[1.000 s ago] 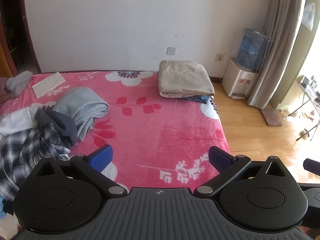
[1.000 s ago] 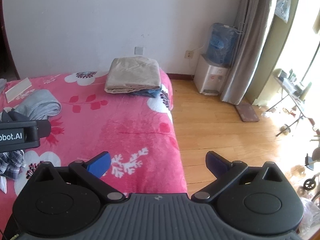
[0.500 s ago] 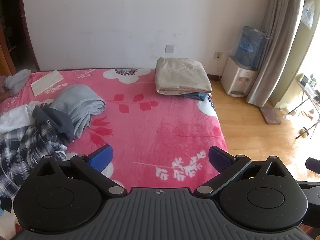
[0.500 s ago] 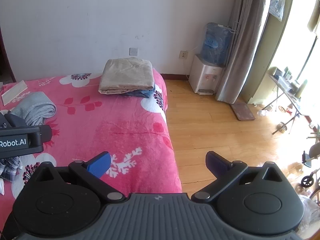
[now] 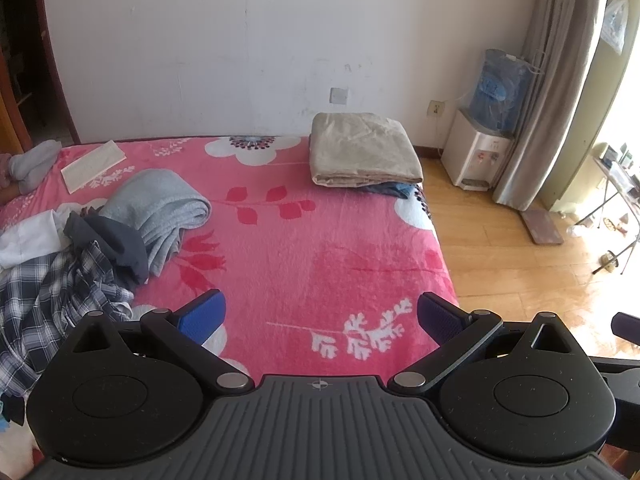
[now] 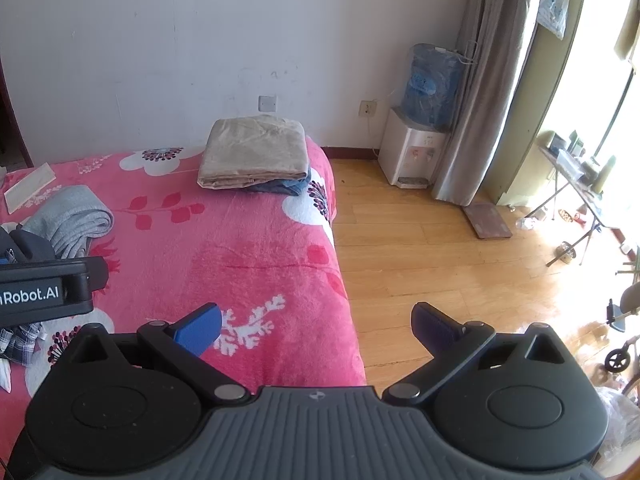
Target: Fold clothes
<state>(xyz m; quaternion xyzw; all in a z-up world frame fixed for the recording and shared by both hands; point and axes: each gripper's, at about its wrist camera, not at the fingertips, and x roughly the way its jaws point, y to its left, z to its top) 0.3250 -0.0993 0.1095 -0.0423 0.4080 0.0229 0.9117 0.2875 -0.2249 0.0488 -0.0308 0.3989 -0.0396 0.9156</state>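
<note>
A heap of loose clothes lies on the left of the pink flowered bed (image 5: 312, 240): a plaid shirt (image 5: 48, 304), a dark grey garment (image 5: 116, 244), a light grey rolled garment (image 5: 160, 208) and a white piece (image 5: 28, 236). A folded beige stack (image 5: 360, 152) rests at the bed's far right corner on a blue garment (image 5: 392, 190). My left gripper (image 5: 320, 316) hangs open and empty above the bed's near part. My right gripper (image 6: 316, 324) is open and empty over the bed's right edge; the beige stack (image 6: 256, 152) and grey garment (image 6: 72, 220) show there too.
A flat white packet (image 5: 92, 166) and grey socks (image 5: 34, 164) lie at the far left. A water dispenser (image 5: 480, 148) and curtain (image 5: 552, 92) stand by the wall. Wooden floor (image 6: 440, 264) lies right of the bed, with a folding table (image 6: 576, 184).
Both grippers have drifted a little back and up, so the bed and clothes sit slightly further away in view. Both stay open and empty.
</note>
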